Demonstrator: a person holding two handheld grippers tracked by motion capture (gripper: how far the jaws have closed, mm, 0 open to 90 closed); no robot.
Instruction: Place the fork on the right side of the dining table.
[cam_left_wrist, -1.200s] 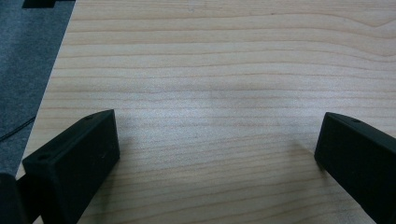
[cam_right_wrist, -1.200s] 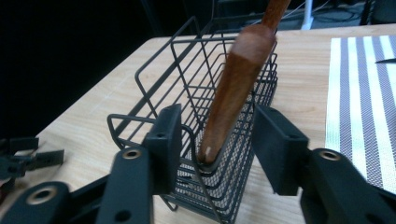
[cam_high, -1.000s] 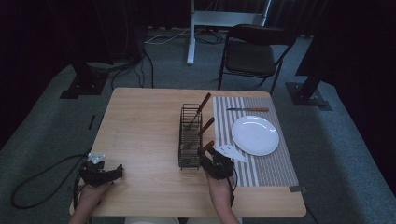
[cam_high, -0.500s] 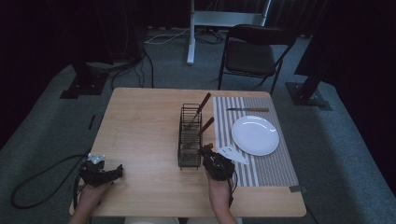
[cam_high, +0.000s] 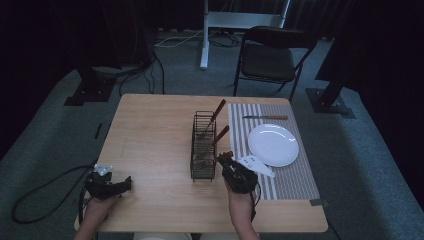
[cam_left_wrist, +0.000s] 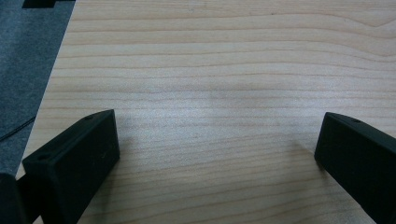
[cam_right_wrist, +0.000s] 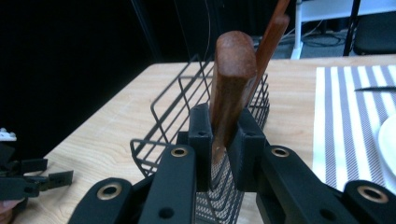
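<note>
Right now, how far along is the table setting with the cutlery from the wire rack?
Done: one knife lies on the striped mat above the plate. In hand: the right gripper is shut on a wooden handle in the rack. Left: two more handles stand there.

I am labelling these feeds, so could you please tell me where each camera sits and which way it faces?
High view: above the person's side, facing forward and down on the table; forearms, both tongs.
Left gripper view: on the left tongs, facing bare tabletop between open jaws.
Right gripper view: on the right tongs, shut on a wooden handle in the wire rack.
Shared: high and right views show rack, striped mat.
</note>
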